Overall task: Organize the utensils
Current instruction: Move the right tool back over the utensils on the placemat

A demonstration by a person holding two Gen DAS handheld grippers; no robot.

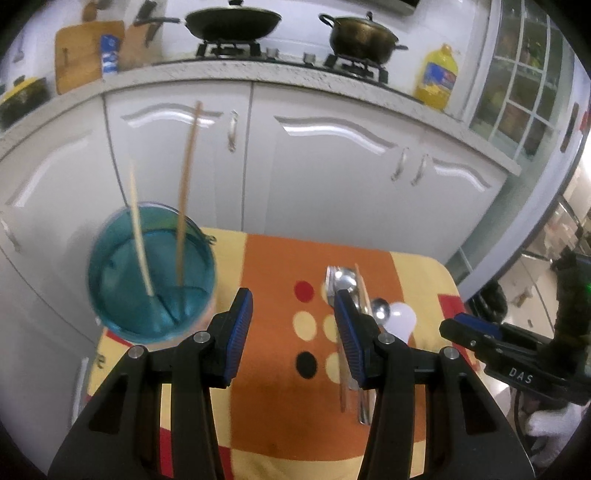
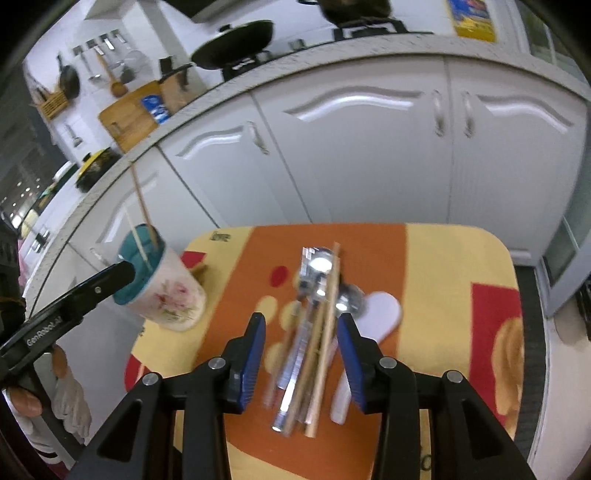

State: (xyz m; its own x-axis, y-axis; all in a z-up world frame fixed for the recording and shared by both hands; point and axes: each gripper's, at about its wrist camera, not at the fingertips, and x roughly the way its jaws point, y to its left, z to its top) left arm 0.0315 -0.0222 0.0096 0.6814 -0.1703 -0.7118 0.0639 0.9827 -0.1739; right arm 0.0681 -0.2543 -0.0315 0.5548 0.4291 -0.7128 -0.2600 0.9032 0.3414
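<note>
Before white cabinets (image 1: 332, 173), patterned table (image 1: 273, 424) – utensils (image 2: 314, 332), cup (image 2: 166, 295), both grippers' fingers apart, empty

White cabinet doors (image 1: 332, 166) with curved raised panels and metal handles run under a speckled stone counter (image 1: 221, 68) — on it a gas hob with a black wok (image 1: 232, 22) and a dark pot (image 1: 364, 35), wooden chopping boards (image 1: 86, 55) and a yellow oil bottle (image 1: 436, 75). To the right stands a glazed cabinet door (image 1: 517, 81) with white bars — the walls are white, with ladles hung on a rail (image 2: 99, 55).
</note>
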